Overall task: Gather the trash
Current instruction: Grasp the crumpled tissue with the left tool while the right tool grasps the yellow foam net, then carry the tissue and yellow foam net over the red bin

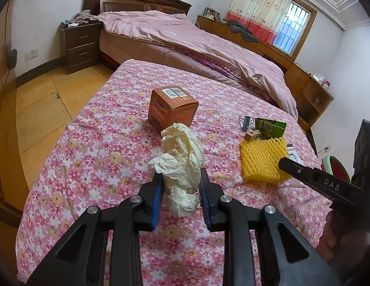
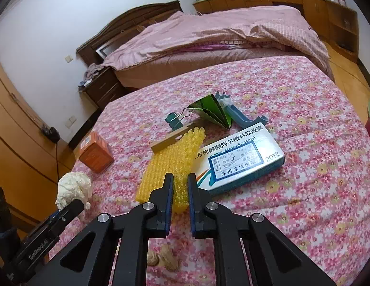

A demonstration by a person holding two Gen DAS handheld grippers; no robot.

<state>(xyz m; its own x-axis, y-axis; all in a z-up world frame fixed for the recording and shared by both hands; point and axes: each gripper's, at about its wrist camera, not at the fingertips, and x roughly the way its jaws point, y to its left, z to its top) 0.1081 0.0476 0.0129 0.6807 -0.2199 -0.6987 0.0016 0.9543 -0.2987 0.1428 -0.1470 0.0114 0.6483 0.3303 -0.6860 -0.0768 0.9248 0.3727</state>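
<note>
My black grippers wear blue pads (image 1: 157, 199). The bedspread (image 1: 94, 143) is pink with white, red and yellow flowers — on it a cream crumpled paper (image 1: 182, 157), orange box (image 1: 171, 107), yellow foam net (image 2: 168, 164).

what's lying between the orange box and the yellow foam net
Only bare floral bedspread lies between the orange box and the yellow foam net, clearest in the left wrist view; the crumpled paper sits nearer the camera.
</note>
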